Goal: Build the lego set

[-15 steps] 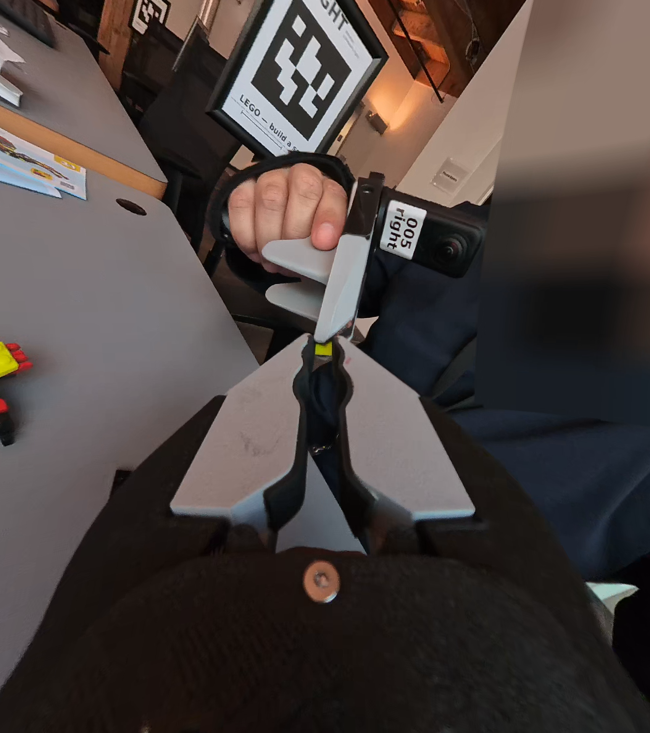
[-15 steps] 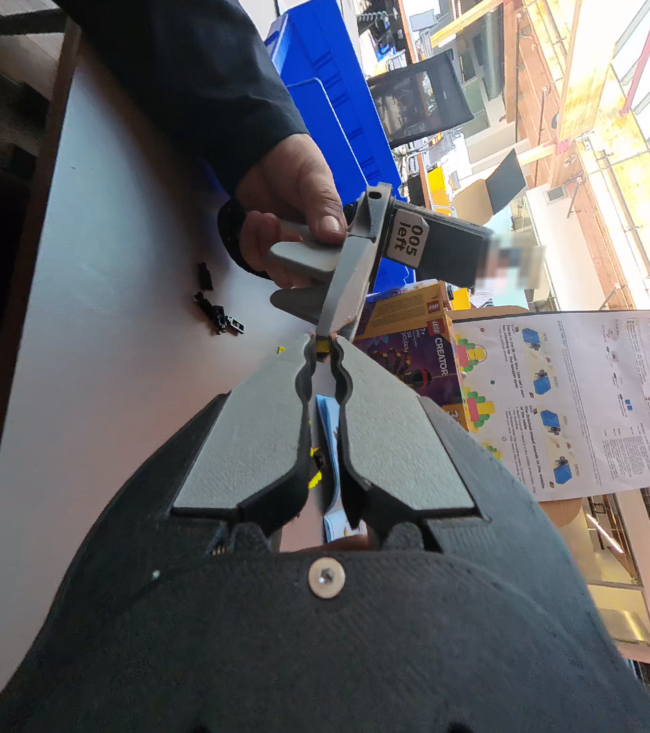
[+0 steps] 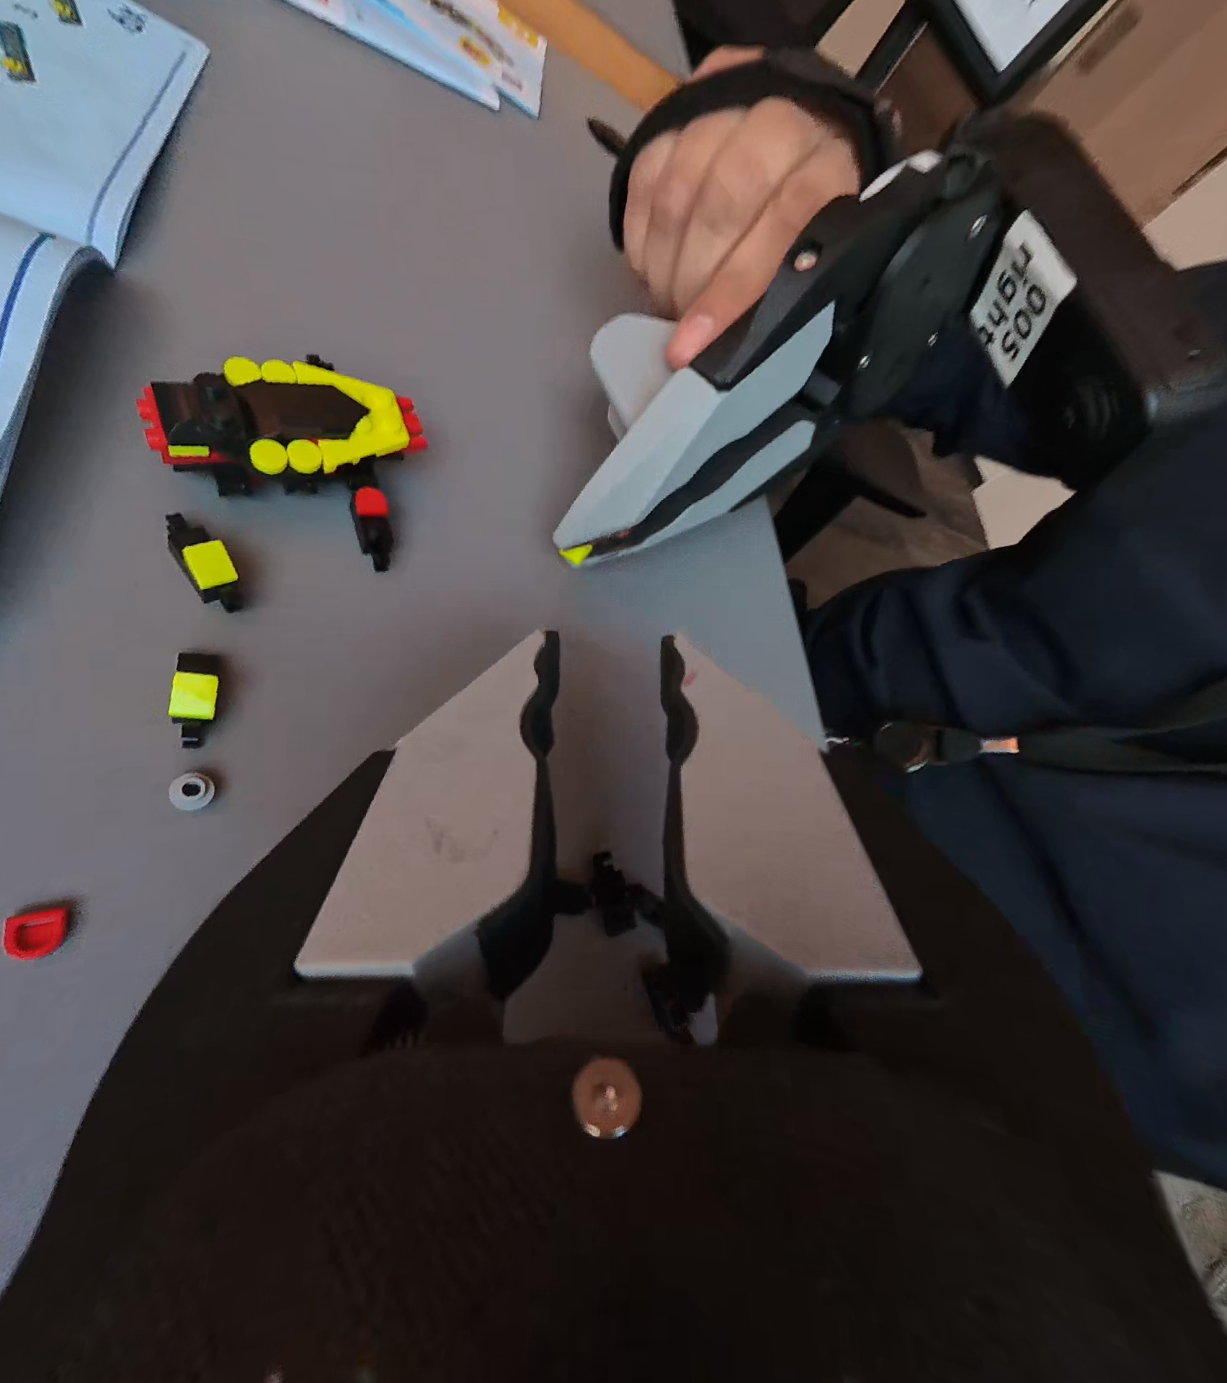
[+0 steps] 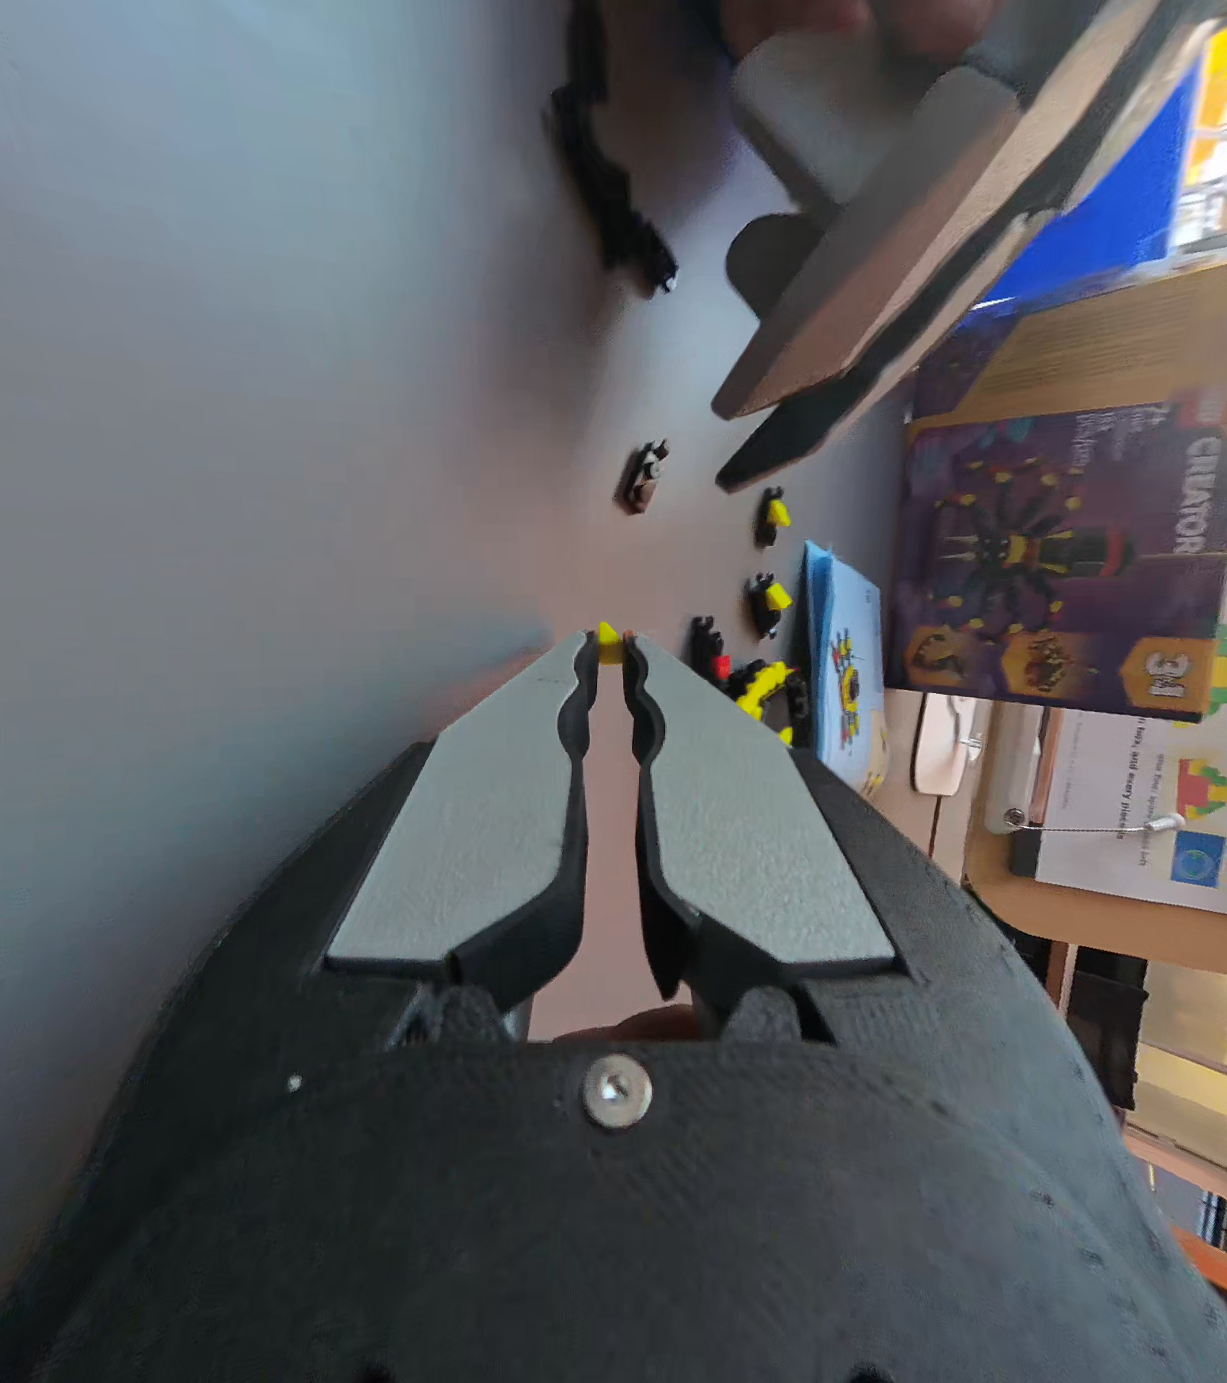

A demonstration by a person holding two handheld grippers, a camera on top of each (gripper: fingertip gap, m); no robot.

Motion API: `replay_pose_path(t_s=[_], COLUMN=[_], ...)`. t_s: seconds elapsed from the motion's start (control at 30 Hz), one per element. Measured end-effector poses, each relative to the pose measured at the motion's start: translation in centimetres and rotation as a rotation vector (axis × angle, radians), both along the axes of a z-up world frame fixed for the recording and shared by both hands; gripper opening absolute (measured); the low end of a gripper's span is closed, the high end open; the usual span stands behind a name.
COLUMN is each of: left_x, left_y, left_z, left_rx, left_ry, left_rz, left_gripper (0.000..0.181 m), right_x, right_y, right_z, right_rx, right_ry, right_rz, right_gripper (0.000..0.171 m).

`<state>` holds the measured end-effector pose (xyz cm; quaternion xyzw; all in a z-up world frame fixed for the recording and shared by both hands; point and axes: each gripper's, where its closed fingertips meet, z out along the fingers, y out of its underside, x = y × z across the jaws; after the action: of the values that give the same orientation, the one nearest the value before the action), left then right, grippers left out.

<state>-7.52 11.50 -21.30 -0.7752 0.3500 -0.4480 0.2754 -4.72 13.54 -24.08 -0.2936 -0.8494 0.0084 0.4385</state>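
This looks like an office or lab workspace set up for a demonstration. A plain grey counter (image 3: 385,247) with a wooden strip along its far edge carries open instruction booklets (image 3: 34,150) at its far left corner. Beyond the counter's edge in the right wrist view stand a purple toy-set box (image 4: 1059,569), a printed instruction poster (image 4: 1194,808) on a pale wood panel, and blue plastic bins (image 4: 1119,209). Further back are glass-fronted shelving and bright windows, blurred. A framed sign (image 3: 1029,30) stands past the far right corner.
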Motion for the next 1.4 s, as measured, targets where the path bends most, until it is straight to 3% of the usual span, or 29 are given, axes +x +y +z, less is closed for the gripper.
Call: replay_pose_path(t_s=[0.37, 1.07, 1.4], left_x=[-0.6, -0.7, -1.5], left_y=[0.2, 0.3, 0.8], left_z=[-1.8, -1.9, -3.0], left_rx=[0.005, 0.003, 0.027], left_ry=[0.115, 0.125, 0.216], left_rz=[0.016, 0.029, 0.057], left_gripper=[0.027, 0.026, 0.025], right_x=[1.0, 1.7, 1.0], right_y=[1.4, 1.1, 0.9], right_z=[-0.9, -0.5, 0.6], right_rx=[-0.004, -0.029, -0.351], right_ry=[-0.223, -0.25, -0.126], right_rz=[0.016, -0.01, -0.121], right_gripper=[0.003, 0.011, 0.008])
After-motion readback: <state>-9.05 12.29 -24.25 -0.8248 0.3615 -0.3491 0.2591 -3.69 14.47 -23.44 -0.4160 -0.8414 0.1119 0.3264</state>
